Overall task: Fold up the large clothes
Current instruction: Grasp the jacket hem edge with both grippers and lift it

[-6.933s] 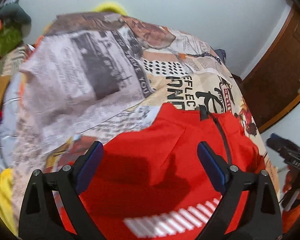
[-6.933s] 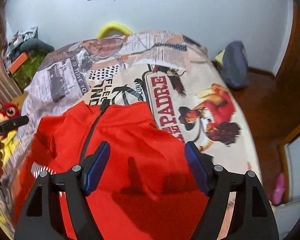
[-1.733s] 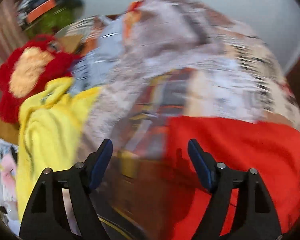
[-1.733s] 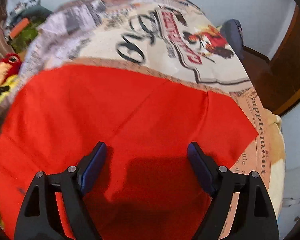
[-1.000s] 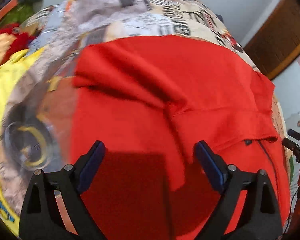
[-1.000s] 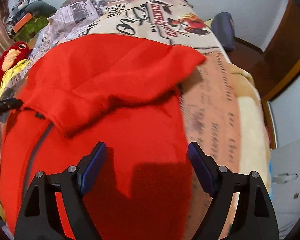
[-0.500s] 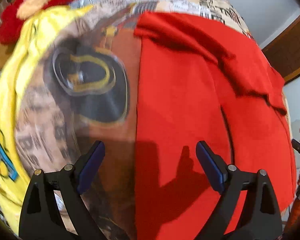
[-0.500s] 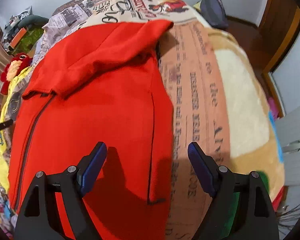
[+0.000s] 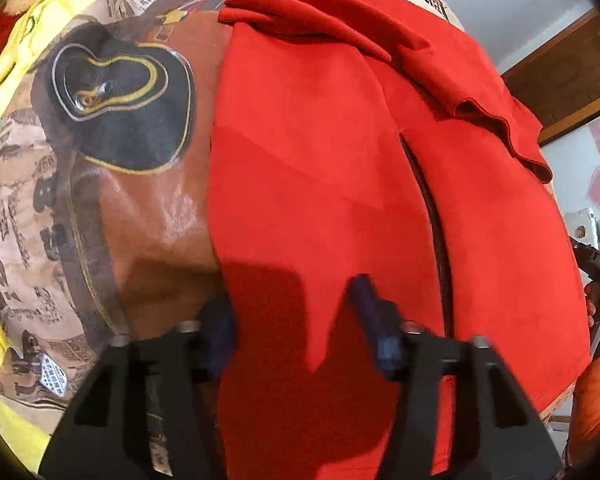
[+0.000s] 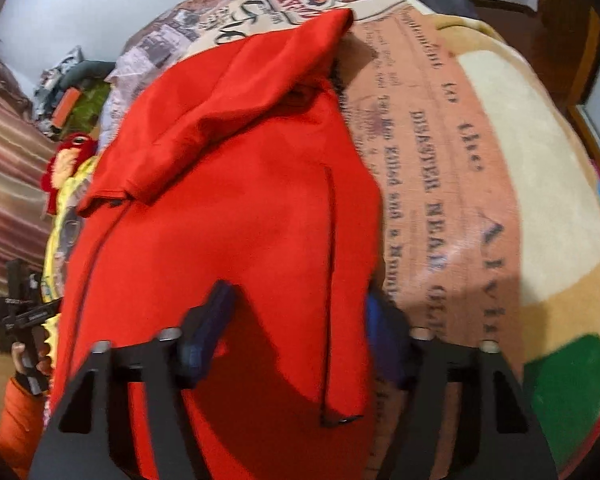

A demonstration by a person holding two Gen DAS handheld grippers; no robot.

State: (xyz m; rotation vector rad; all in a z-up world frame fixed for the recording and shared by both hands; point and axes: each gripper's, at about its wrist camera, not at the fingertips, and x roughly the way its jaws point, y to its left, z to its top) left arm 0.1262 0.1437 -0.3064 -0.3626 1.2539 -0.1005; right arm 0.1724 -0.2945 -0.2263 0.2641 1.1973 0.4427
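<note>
A large red zip jacket (image 9: 320,168) lies flat on the bed, its top part folded down over the body; it also shows in the right wrist view (image 10: 228,208). My left gripper (image 9: 292,320) is open and straddles the jacket's left edge near its bottom. My right gripper (image 10: 300,320) is open and straddles the jacket's right edge near a side pocket zip (image 10: 332,280). The jaws look narrower than before, with cloth between them. The front zip (image 9: 432,208) runs down the middle.
The newspaper-print blanket (image 9: 100,208) covers the bed, also in the right wrist view (image 10: 440,184). Yellow cloth (image 9: 4,60) and a red plush toy (image 10: 66,160) lie at the left side. A wooden door (image 9: 572,68) stands beyond.
Both grippers have moved down to the jacket's near side edges. Their jaws have narrowed around the cloth edges.
</note>
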